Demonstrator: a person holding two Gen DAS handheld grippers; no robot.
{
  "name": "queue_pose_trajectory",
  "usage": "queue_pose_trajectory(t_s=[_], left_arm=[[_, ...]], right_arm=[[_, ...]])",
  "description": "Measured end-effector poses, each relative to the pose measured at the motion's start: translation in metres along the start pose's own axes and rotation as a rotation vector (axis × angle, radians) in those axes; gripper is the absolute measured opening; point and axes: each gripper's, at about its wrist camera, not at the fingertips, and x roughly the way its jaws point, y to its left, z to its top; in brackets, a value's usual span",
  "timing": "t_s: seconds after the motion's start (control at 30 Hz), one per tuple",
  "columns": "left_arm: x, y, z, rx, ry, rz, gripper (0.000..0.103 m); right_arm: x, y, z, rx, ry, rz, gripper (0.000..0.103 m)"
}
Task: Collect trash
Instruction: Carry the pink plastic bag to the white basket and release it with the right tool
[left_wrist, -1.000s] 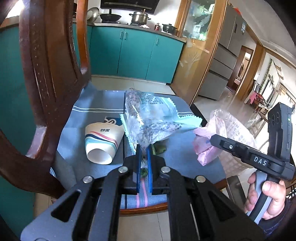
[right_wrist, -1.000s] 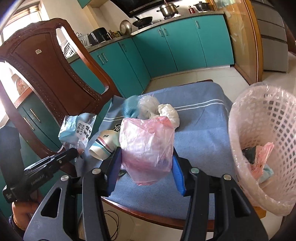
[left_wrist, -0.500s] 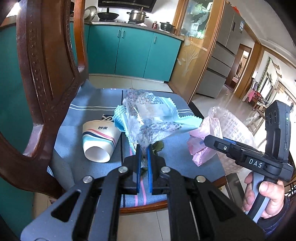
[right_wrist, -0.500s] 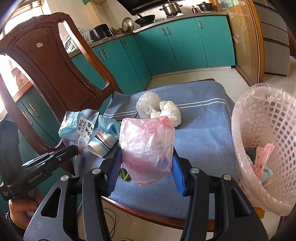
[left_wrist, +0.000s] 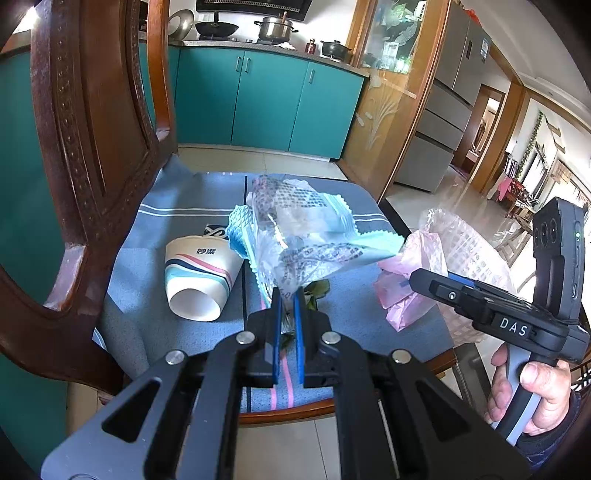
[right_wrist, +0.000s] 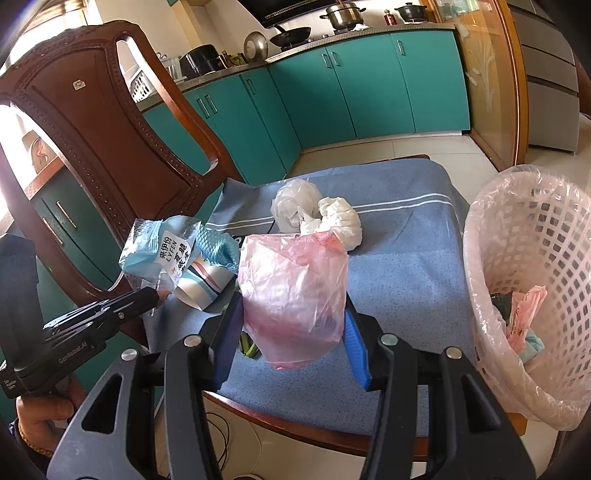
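Observation:
My left gripper (left_wrist: 287, 295) is shut on a clear and light-blue printed wrapper (left_wrist: 295, 229), held above the chair seat; it also shows in the right wrist view (right_wrist: 155, 251). My right gripper (right_wrist: 291, 317) is shut on a puffy pink plastic bag (right_wrist: 291, 295), which also shows in the left wrist view (left_wrist: 410, 280). A striped paper cup (left_wrist: 195, 280) lies on its side on the blue seat cloth (left_wrist: 166, 210). Two white crumpled bags (right_wrist: 317, 218) lie further back. A pink lined basket (right_wrist: 532, 280) stands right of the seat and holds some trash.
A carved wooden chair back (left_wrist: 85, 155) rises close on the left. Green scraps (right_wrist: 249, 347) lie on the cloth near the front edge. A blue textured cloth (right_wrist: 218, 247) sits by the cup. Teal kitchen cabinets (right_wrist: 354, 92) stand behind.
The left gripper has lifted the wrapper and drawn it back toward the chair's front left. The right gripper holds the pink bag almost still.

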Motion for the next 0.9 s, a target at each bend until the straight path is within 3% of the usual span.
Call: queue_pose_trajectory(t_s=[0.13, 0.27, 0.43, 0.63, 0.7, 0.73, 0.77, 0.9], left_arm=[[0.001, -0.001, 0.0, -0.002, 0.0, -0.001, 0.007], [0.002, -0.004, 0.0, -0.001, -0.002, -0.002, 0.007], [0.006, -0.011, -0.001, 0.014, 0.004, -0.009, 0.007], [0.012, -0.018, 0.0, 0.024, 0.01, -0.016, 0.007], [0.013, -0.023, 0.0, 0.029, 0.01, -0.02, 0.007], [0.014, -0.026, 0.0, 0.032, 0.01, -0.022, 0.007], [0.016, -0.029, 0.0, 0.036, 0.013, -0.026, 0.007], [0.022, -0.044, 0.0, 0.059, 0.024, -0.036, 0.007]], right_arm=[[-0.002, 0.0, 0.001, 0.001, -0.009, -0.002, 0.05], [-0.023, -0.012, 0.008, 0.016, -0.101, -0.043, 0.05], [-0.072, -0.058, 0.023, 0.085, -0.282, -0.203, 0.05], [-0.102, -0.125, 0.022, 0.213, -0.327, -0.344, 0.052], [-0.106, -0.135, 0.019, 0.226, -0.327, -0.379, 0.06], [-0.107, -0.138, 0.018, 0.23, -0.318, -0.397, 0.075], [-0.109, -0.14, 0.016, 0.236, -0.325, -0.411, 0.083], [-0.126, -0.139, 0.014, 0.229, -0.383, -0.427, 0.092]])
